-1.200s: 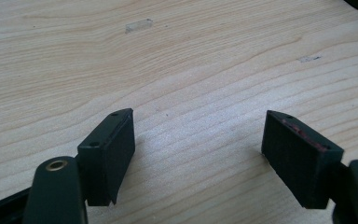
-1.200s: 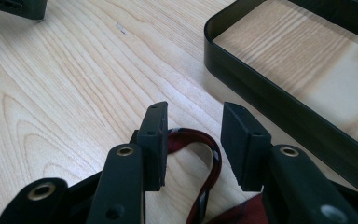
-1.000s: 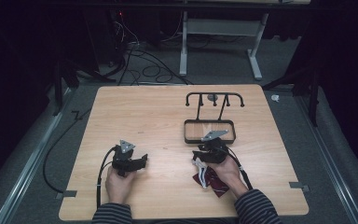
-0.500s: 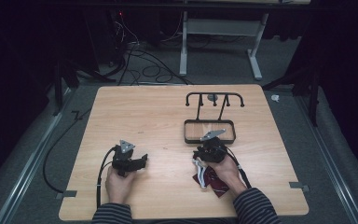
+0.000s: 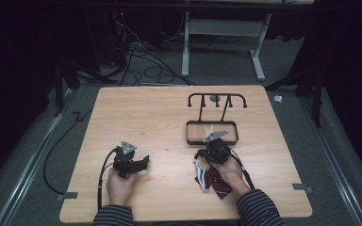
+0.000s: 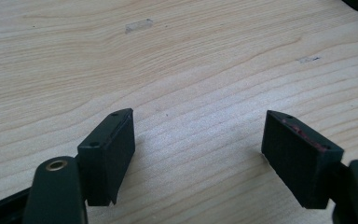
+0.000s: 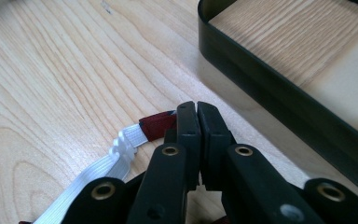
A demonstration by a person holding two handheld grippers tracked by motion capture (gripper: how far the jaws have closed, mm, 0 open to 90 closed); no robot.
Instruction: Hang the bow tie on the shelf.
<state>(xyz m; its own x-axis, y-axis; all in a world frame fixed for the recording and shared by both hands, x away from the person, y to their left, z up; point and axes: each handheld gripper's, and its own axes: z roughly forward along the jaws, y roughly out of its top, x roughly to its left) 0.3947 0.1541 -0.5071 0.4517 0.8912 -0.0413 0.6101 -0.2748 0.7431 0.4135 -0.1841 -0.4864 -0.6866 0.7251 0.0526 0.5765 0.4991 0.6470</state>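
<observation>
Under the right hand lies a crumpled dark-red striped tie.

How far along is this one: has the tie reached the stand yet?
Early. Done: the right gripper has its jaws shut on the tie near its white strap. In hand: the tie, low over the table. Left: the stand hangs nothing; left gripper open, idle.

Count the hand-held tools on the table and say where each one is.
2. The left tool sits near the table's front edge, open; the right tool is beside the black stand, shut on a tie.
</observation>
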